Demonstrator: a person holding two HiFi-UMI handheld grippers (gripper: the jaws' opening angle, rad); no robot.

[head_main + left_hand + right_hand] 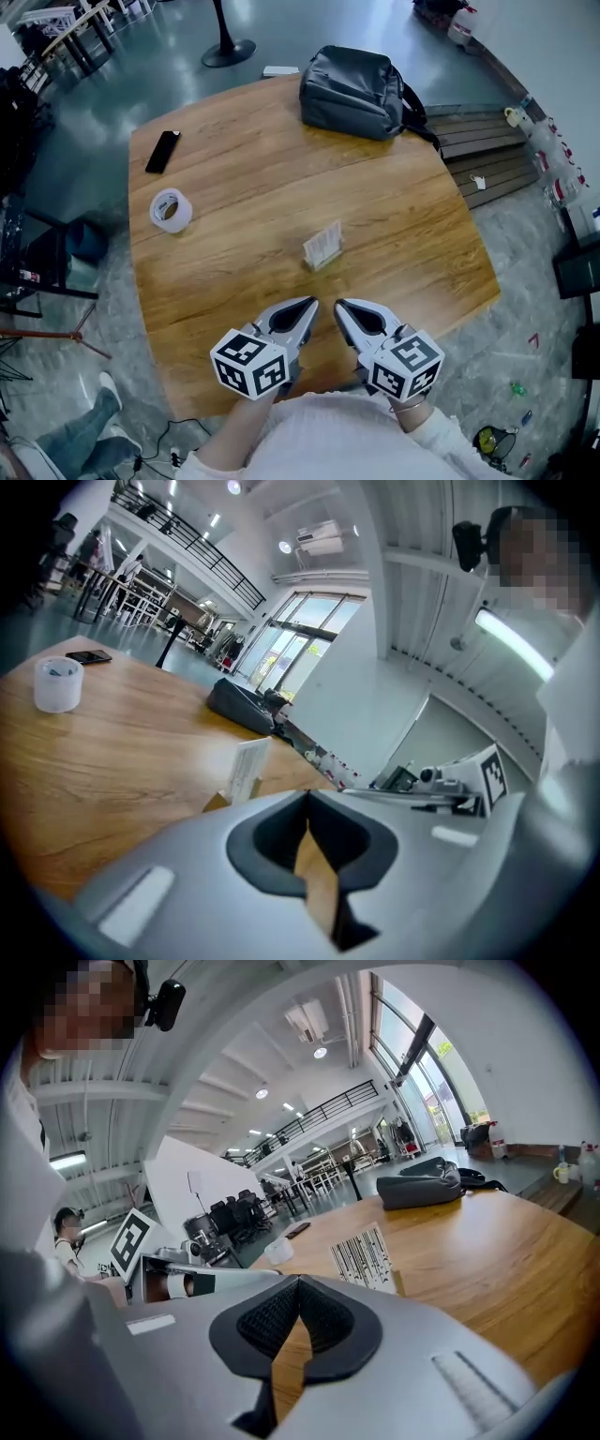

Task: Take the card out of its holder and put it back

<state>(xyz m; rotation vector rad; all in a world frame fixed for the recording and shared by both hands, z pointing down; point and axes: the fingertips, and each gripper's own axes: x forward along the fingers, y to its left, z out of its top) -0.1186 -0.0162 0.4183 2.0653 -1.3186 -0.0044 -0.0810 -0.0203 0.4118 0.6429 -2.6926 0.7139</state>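
A white card with black bar markings (322,242) stands upright in its small wooden holder (324,259) near the middle of the wooden table (234,197). The same card (248,768) shows in the left gripper view and, with its printed bars, the card (364,1258) shows in the right gripper view. My left gripper (310,305) and right gripper (339,307) rest side by side at the table's near edge, a short way short of the card. Both are shut with nothing between the jaws.
A grey backpack (358,90) lies at the far edge. A roll of tape (171,210) and a black phone (162,151) lie at the left. A person's legs (75,433) show on the floor at lower left.
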